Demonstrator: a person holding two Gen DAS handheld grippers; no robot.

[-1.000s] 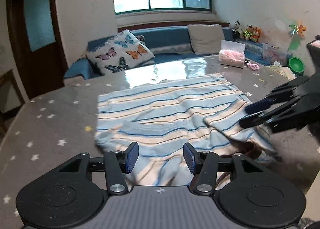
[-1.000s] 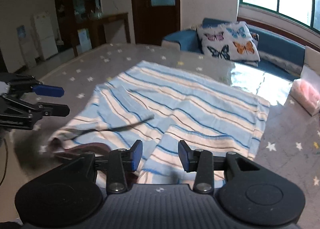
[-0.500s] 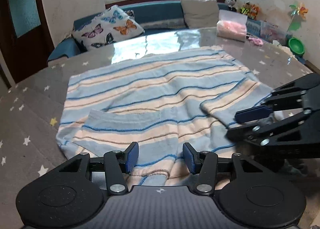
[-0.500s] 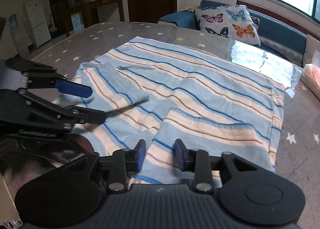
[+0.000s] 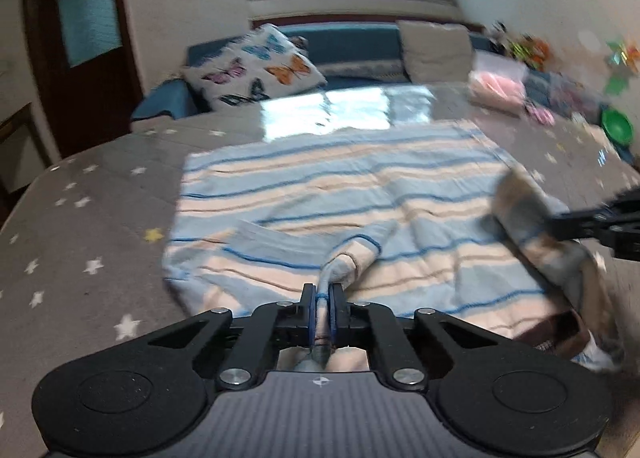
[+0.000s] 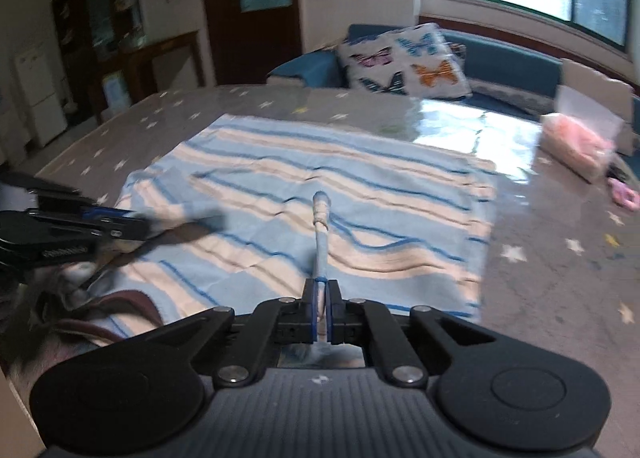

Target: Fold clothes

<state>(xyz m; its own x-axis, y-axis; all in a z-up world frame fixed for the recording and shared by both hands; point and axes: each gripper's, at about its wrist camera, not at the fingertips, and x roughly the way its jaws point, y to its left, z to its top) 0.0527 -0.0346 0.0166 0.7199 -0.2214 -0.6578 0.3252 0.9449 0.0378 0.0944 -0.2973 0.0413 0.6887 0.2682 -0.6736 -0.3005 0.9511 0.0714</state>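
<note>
Starry table (image 5: 80, 217); striped garment (image 5: 320, 185) edges pinched.

Both grippers same build: matte black linkage arms, blue pads on fingers, silver screws at pivots. Left gripper (image 5: 322, 308): grey ribbed base plate w/ small crosshair mark, 2 round black discs at sides. Right gripper (image 6: 320, 308): identical; small white lettering on the left unit's side.

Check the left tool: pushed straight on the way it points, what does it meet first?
The striped shirt itself: the left tool is already shut on a pinched fold, and more striped cloth lies flat on the table straight ahead. Depth beyond is unclear.
</note>
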